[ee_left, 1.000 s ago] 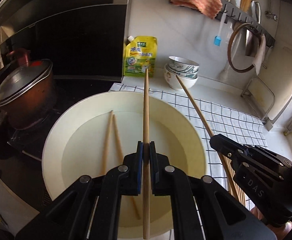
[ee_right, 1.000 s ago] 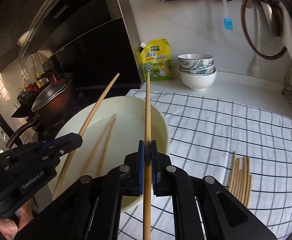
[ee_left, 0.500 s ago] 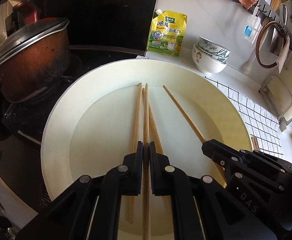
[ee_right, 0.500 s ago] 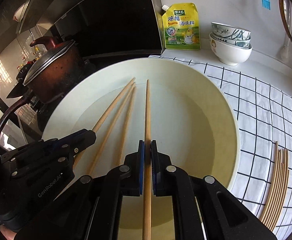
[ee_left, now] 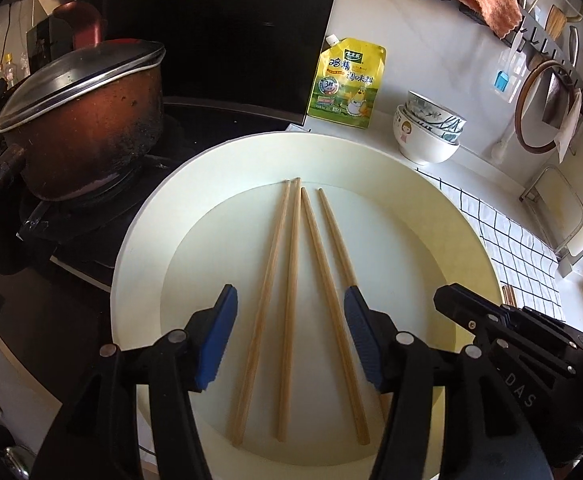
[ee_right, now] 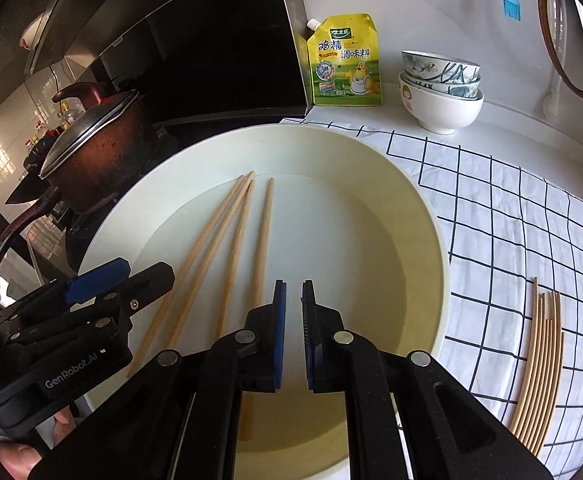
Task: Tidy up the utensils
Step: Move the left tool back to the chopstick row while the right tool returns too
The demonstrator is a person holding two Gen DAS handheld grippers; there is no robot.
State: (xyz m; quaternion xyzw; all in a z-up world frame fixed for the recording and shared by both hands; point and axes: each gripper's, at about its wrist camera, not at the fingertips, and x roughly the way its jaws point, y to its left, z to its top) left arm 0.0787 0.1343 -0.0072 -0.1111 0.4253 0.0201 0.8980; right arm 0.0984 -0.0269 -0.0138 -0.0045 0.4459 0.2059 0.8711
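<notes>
Released both chopsticks (ee_left: 289, 300) into basin (ee_left: 139, 240); left fingers (ee_left: 215, 340) opening astride them, right fingers (ee_right: 277, 332) barely parted, empty; could snag one lifting off.

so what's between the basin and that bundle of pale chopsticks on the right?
Only bare checked cloth separates the basin from the pale chopsticks, seen in the right wrist view.

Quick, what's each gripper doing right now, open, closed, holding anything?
Left gripper: fingers opening, holding nothing; chopsticks lie loose in the basin below.
Right gripper: fingers slightly apart, holding nothing.
</notes>
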